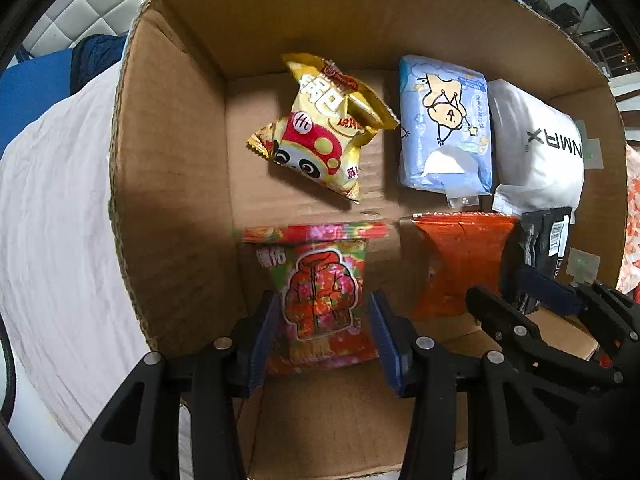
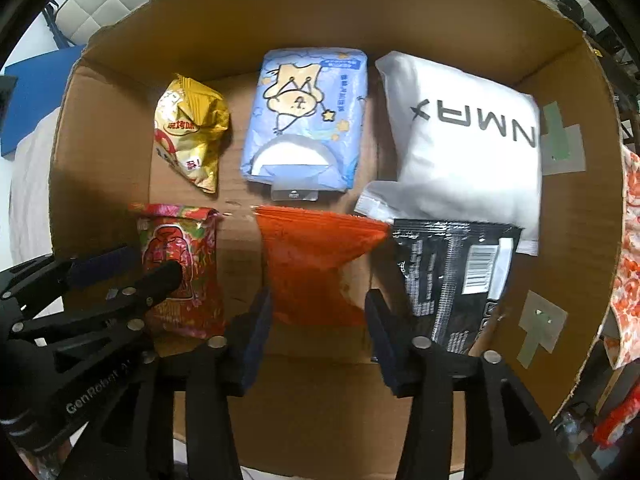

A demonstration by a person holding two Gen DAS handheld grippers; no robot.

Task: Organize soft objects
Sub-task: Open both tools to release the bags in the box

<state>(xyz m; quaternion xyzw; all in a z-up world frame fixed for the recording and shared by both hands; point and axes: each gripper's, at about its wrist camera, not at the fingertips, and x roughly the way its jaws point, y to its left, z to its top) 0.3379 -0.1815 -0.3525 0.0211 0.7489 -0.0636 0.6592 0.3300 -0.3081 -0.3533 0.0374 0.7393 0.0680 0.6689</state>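
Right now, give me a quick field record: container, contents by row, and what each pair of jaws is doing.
container: cardboard box
far row: yellow snack bag, blue tissue pack, white pouch
near row: red floral packet, orange packet, black packet
left gripper: jaws open, straddling red floral packet
right gripper: jaws open, straddling orange packet
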